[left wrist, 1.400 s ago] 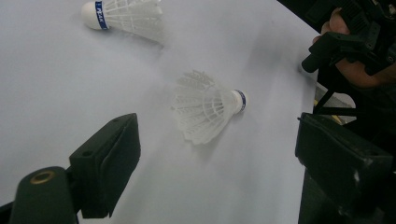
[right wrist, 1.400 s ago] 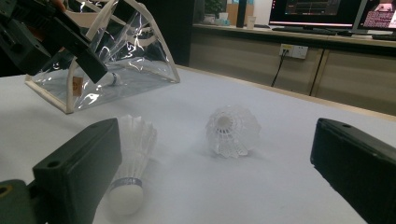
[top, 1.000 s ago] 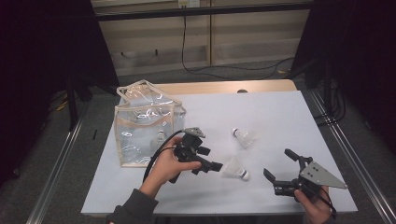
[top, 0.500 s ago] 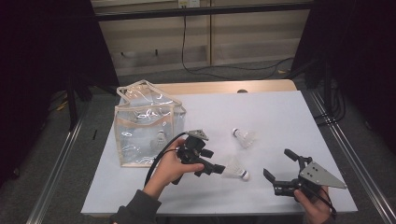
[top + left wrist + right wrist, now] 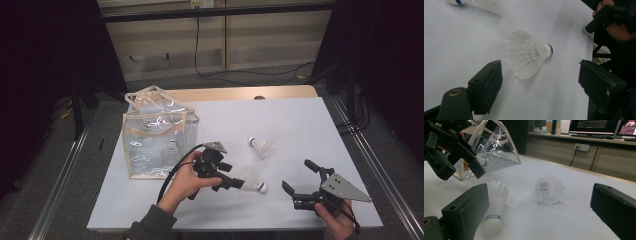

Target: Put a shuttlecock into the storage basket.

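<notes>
My left hand (image 5: 186, 181) comes up from the lower middle of the high view, wrist bent, tilting the black left gripper (image 5: 239, 183) down and to the right. Its fingers (image 5: 486, 86) stand apart and have just been closing a little. The white feathered shuttlecock with a blue-banded cork (image 5: 527, 56) lies on its side between them, untouched by either pad, cork toward the right of the left gripper view. In the high view it sits low and centre (image 5: 253, 179) on the smooth white worktop (image 5: 300, 125).

My right hand (image 5: 336, 222), at the lower right, holds the black right gripper (image 5: 299, 177) level, fingers (image 5: 465, 211) spread wide on nothing.

A second white shuttlecock (image 5: 261, 146) lies farther up the frame. At centre left stands a clear, glossy plastic bag with beige trim (image 5: 155, 135), a third shuttlecock (image 5: 172, 149) inside.
</notes>
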Action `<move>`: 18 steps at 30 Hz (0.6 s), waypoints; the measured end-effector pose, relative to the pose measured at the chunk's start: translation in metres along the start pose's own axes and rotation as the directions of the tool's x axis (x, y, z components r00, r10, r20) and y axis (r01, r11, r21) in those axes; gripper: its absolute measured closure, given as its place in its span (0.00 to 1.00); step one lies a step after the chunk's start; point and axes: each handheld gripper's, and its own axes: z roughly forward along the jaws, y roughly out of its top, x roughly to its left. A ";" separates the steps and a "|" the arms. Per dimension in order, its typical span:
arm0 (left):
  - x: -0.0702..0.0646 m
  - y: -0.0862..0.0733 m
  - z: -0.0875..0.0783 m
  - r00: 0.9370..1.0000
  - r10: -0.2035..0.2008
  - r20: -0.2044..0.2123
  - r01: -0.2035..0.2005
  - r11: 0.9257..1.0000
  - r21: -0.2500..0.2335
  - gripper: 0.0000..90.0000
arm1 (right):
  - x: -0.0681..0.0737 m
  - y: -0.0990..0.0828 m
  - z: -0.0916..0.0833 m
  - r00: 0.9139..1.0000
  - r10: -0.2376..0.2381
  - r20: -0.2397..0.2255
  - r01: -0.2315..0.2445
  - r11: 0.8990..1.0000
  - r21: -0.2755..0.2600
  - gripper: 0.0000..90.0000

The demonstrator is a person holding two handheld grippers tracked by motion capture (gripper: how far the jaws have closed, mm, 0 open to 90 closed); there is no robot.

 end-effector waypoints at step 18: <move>-0.003 -0.001 0.012 1.000 0.002 0.003 -0.002 1.000 -0.001 0.24 | 0.000 0.000 0.000 1.000 0.000 -0.001 0.000 1.000 0.000 0.02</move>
